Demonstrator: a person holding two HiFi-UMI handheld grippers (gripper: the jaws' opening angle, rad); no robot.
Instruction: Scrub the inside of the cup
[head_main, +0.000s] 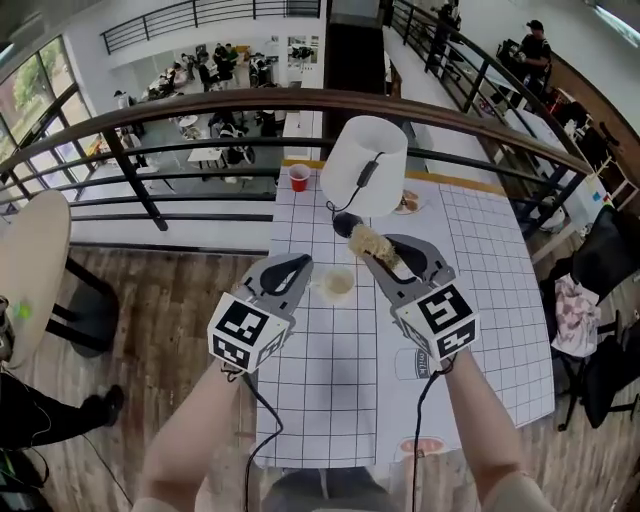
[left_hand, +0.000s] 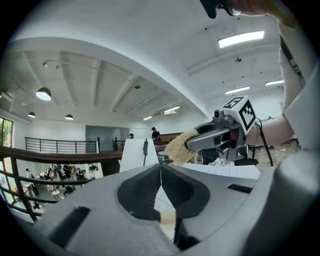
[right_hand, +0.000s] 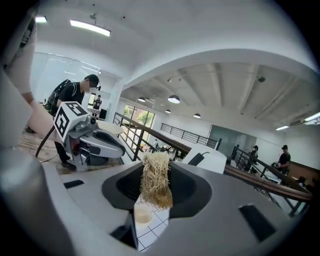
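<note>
Left gripper view: left tool (left_hand: 161, 172) fully closed, jaw tips meeting edge to edge, nothing between them. Right gripper view: right tool (right_hand: 156, 167) clamped on a tan fibrous scrubber (right_hand: 156, 185). The wad stands upright between the jaws and bulges out past the tips.

Head view: both tools are up over the white gridded surface (head_main: 330, 400), left tool on the left, right tool on the right, well apart and not touching each other. The cup (head_main: 336, 285) sits on the surface between and below the two tools, upright, mouth up, pale inside. Neither tool touches it, and the scrubber is clear of it, off to its far right.

Just past the scrubber is a white lamp shade (head_main: 365, 160) with a dark cord and black base, close to the right tool's tips. Further off on the surface are a red cup (head_main: 299, 177) at the far left corner and a small plate (head_main: 408, 204) right of the lamp. A dark railing (head_main: 200, 105) runs across beyond the far edge of the surface
</note>
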